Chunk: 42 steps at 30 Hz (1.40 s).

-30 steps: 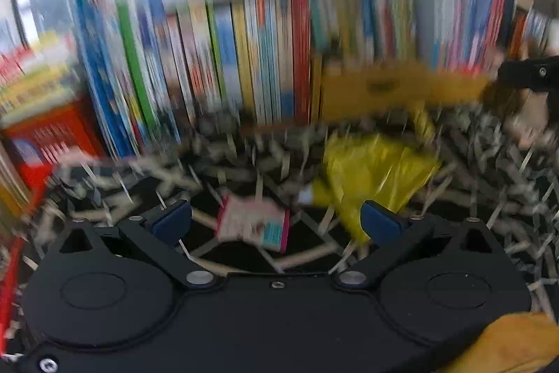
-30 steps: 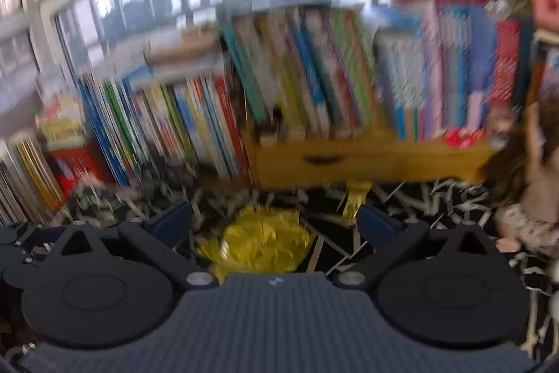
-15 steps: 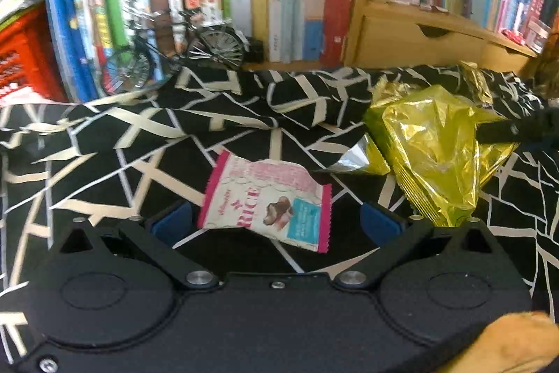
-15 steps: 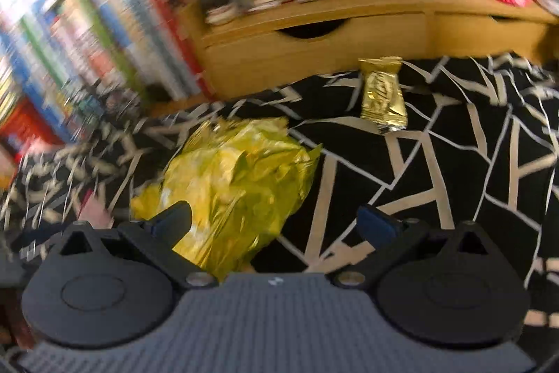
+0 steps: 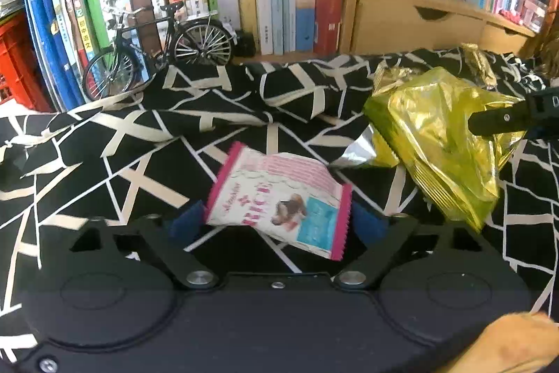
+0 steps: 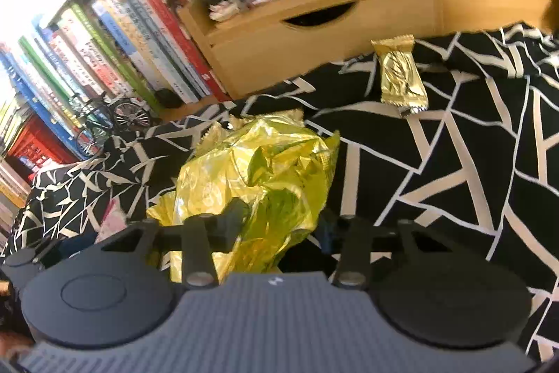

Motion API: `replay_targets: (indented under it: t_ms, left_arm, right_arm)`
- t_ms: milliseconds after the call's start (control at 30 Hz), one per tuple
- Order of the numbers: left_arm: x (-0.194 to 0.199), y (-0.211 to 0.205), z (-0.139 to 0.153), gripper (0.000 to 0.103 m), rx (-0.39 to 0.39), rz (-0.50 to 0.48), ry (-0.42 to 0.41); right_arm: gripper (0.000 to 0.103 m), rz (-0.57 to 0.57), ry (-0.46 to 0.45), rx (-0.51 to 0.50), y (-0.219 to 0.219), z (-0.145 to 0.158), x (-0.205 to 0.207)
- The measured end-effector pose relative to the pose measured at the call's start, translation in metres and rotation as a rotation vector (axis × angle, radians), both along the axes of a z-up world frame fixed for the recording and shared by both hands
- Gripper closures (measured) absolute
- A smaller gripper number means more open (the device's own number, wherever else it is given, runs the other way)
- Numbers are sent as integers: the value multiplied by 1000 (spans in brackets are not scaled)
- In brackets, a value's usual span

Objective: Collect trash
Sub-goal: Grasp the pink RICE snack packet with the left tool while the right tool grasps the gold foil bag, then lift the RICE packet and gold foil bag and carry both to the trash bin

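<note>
Both grippers dropped to cloth; left gripper closing, pink wrapper crosswise between pads; right gripper closing on yellow bag.

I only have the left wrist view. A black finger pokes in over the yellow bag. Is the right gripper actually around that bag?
Observer: Yes. The right wrist view shows the yellow bag between the fingers of the right gripper, its jaws closing on it.
Operator: What's that gold scrap behind the bag?
Observer: A whole small gold wrapper, flat on the patterned cloth near the wooden drawers, apart from the bag.
</note>
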<state>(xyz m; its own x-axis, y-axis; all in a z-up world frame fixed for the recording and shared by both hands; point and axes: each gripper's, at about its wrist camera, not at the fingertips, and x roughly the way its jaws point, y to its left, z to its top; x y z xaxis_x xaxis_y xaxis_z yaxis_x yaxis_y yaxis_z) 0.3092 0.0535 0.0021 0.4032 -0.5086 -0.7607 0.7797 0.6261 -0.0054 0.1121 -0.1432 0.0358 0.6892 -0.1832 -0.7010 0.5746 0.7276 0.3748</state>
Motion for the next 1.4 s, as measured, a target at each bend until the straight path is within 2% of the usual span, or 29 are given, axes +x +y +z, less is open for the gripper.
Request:
replay_targets:
  t_ms: [67, 133, 300, 400, 633, 800, 933, 1167, 1400]
  left_arm:
    - [3, -1, 3, 32, 0, 2, -5]
    - [5, -1, 5, 38, 0, 7, -14]
    - [2, 1, 11, 47, 4, -4, -44]
    - [-5, 4, 17, 47, -5, -12, -68]
    - [-26, 22, 36, 47, -66, 15, -63]
    - [-47, 40, 52, 47, -92, 17, -61]
    - [-65, 54, 69, 47, -105, 1, -86]
    - [-95, 80, 98, 47, -153, 14, -117]
    - [-130, 119, 117, 47, -183, 15, -125]
  right_arm:
    - [66, 2, -13, -36, 5, 7, -3]
    - [75, 3, -32, -70, 10, 15, -7]
    - [77, -6, -70, -127, 20, 33, -25]
    - [77, -30, -81, -100, 23, 39, -41]
    - [77, -14, -41, -73, 43, 40, -72]
    - [77, -26, -60, 10, 59, 44, -95]
    - [77, 18, -53, -54, 80, 56, -103]
    - [77, 54, -100, -102, 109, 81, -123]
    - [77, 81, -120, -101, 150, 89, -145]
